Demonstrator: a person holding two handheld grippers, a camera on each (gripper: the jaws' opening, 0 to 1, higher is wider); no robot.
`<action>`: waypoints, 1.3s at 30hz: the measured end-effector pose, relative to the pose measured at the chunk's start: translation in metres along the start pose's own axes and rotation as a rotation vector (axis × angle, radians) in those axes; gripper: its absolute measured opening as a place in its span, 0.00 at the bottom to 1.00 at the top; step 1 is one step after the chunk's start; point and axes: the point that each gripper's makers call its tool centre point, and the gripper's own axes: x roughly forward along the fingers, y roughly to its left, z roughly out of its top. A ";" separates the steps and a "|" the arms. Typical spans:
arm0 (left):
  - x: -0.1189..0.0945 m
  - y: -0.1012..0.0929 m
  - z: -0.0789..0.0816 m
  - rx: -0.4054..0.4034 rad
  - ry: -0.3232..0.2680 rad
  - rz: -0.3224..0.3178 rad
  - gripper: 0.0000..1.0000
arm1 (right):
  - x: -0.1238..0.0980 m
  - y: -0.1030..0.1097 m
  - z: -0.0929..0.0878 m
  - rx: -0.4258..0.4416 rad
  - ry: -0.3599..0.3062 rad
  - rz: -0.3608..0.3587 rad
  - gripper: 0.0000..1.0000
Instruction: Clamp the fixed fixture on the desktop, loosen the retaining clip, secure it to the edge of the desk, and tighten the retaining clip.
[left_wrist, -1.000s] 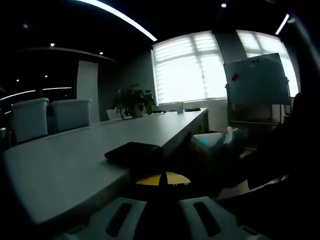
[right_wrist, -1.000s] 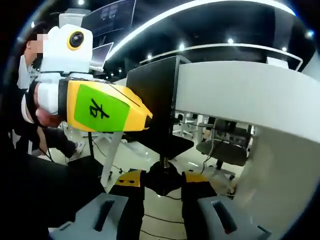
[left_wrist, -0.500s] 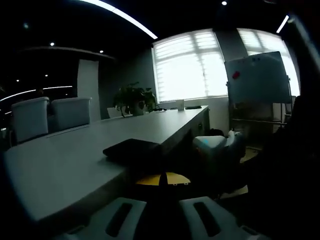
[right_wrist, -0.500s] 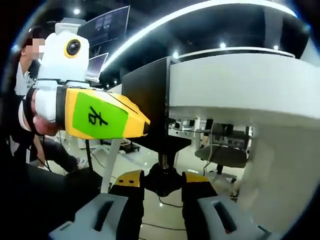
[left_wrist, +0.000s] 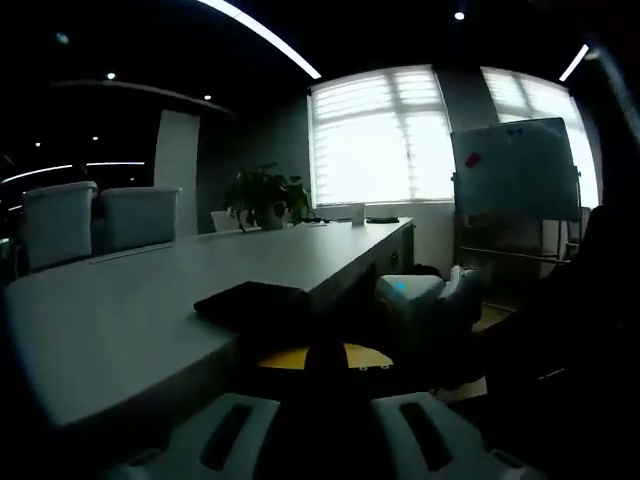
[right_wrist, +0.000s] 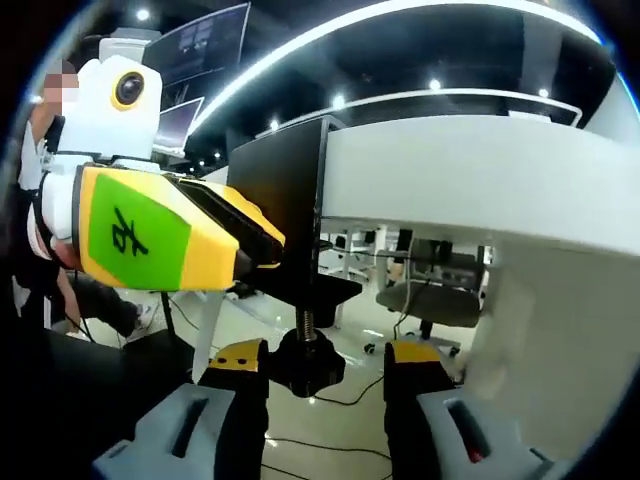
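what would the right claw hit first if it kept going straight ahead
Likely the round black knob on the clamp screw, which sits between the right claw jaws just ahead. Beyond it is the black clamp fixture on the desk edge. Depth is unclear.

The right gripper (right_wrist: 325, 375) has opened its jaws wider around the clamp screw knob (right_wrist: 303, 362). The left gripper (right_wrist: 262, 240) has pushed closer against the black fixture (right_wrist: 275, 195) on the desk edge (right_wrist: 450, 180).

A dim meeting room: bright blinded windows (left_wrist: 380, 135) far off, a whiteboard (left_wrist: 515, 170) at right (near a potted plant (left_wrist: 265, 200)), ceiling strip lights (left_wrist: 262, 35).
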 end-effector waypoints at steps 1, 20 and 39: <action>0.000 -0.001 0.000 -0.003 -0.001 -0.003 0.14 | 0.000 0.000 0.000 -0.003 0.001 -0.001 0.44; -0.035 -0.001 -0.006 -0.042 0.034 0.062 0.37 | -0.040 -0.009 -0.014 -0.036 0.104 -0.008 0.28; -0.098 0.016 -0.014 -0.057 0.077 0.213 0.57 | -0.111 -0.021 0.001 0.032 0.163 -0.074 0.31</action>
